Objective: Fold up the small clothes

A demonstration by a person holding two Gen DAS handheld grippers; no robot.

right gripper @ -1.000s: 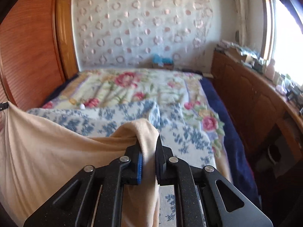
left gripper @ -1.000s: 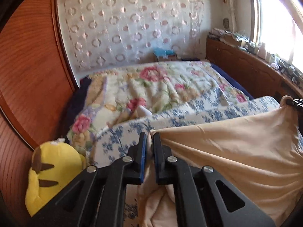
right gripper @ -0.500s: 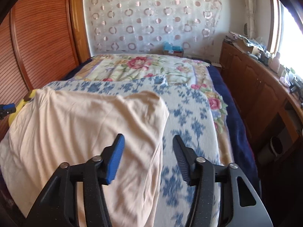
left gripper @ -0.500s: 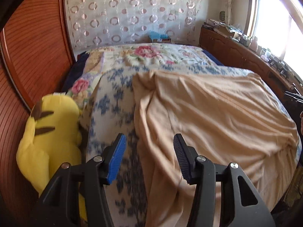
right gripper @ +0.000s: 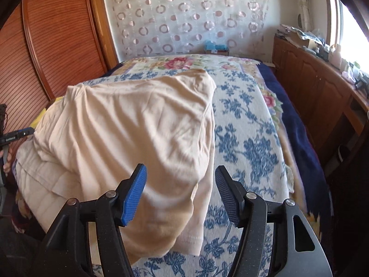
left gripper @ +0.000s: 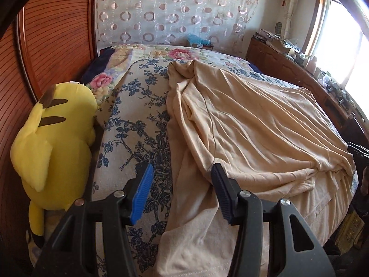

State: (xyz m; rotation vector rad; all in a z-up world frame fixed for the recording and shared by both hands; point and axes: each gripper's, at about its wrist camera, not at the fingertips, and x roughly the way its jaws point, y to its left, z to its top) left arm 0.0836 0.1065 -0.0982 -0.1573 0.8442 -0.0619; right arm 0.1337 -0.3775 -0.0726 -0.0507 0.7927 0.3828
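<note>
Two grippers hover with fingers spread wide, gripping nothing; the left gripper (left gripper: 182,180) sits over the near left edge of the beige garment (left gripper: 253,133), the right gripper (right gripper: 181,180) over its near right edge; the garment lies wrinkled and spread across the blue-flowered cover (right gripper: 249,143) of the bed; a yellow plush toy (left gripper: 53,138) rests at the bed's left side, beside the wooden panel (left gripper: 57,34).

The right gripper (right gripper: 181,194) hangs with fingers spread above a wrinkled beige shirt (right gripper: 129,133) lying on the floral bedspread (right gripper: 249,147).
</note>
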